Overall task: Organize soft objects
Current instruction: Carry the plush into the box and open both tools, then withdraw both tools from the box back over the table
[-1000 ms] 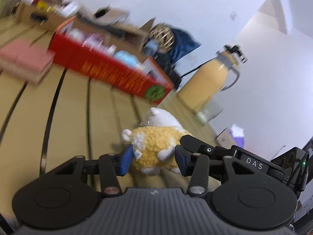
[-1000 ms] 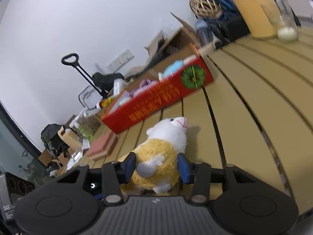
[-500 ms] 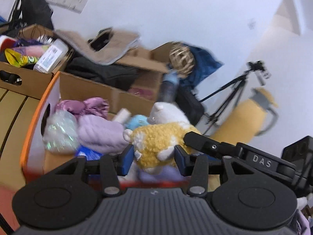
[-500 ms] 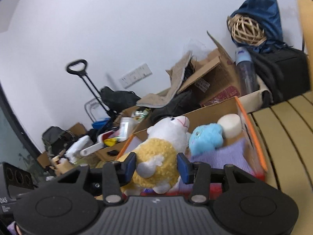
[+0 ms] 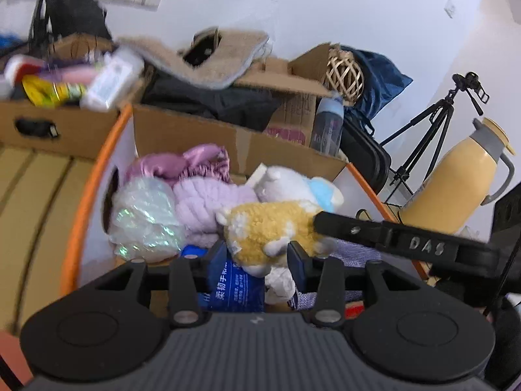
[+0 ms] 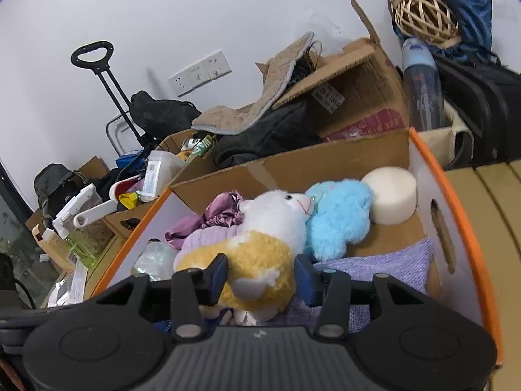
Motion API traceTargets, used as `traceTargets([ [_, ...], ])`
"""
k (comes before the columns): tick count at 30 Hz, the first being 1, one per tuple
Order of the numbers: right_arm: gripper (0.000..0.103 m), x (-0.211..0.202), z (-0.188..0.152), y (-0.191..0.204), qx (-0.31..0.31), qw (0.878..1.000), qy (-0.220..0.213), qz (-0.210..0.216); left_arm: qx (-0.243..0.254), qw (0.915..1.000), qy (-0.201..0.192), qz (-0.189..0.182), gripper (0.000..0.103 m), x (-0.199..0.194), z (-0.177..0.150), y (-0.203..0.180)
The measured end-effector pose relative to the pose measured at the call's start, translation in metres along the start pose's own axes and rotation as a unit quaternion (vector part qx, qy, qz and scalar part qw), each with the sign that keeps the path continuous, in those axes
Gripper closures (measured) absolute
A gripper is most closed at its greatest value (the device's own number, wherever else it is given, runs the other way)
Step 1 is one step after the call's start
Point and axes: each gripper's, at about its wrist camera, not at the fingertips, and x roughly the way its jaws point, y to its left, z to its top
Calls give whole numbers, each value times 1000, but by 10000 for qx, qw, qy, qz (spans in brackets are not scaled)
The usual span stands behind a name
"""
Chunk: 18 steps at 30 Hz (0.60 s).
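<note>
A plush sheep (image 5: 263,228) with a yellow body and a white head (image 6: 276,211) hangs over the open cardboard box with the orange rim (image 5: 97,176). My left gripper (image 5: 257,254) is shut on its body. My right gripper (image 6: 260,272) is shut on the same toy from the other side, and its black finger (image 5: 390,236) crosses the left wrist view. Under the sheep the box holds a blue plush (image 6: 338,215), a white foam cylinder (image 6: 390,195), a lilac knit (image 5: 202,202), purple satin cloth (image 5: 195,159), an iridescent bag (image 5: 143,218) and a blue packet (image 5: 234,286).
The box stands on a slatted wooden table (image 5: 32,195). Behind it are more cardboard boxes (image 6: 351,84) full of clutter, a bottle (image 6: 420,81) and a wicker ball (image 6: 423,16). To the right stand a yellow thermos jug (image 5: 456,179) and a tripod (image 5: 433,130).
Both grippers carried the sheep from above the table top across to over the open box. The box's inside has come into view and grown larger. Both grips look the same.
</note>
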Motion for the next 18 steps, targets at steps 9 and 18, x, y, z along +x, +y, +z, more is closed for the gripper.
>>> traceTargets([
  [9, 46, -108, -2, 36, -807, 9947, -509, -392, 569, 9956, -510, 544, 46, -110, -18, -17],
  [18, 29, -249, -50, 70, -1430, 9801, -1010, -932, 944, 9788, -1324, 1243, 19, -252, -56, -29],
])
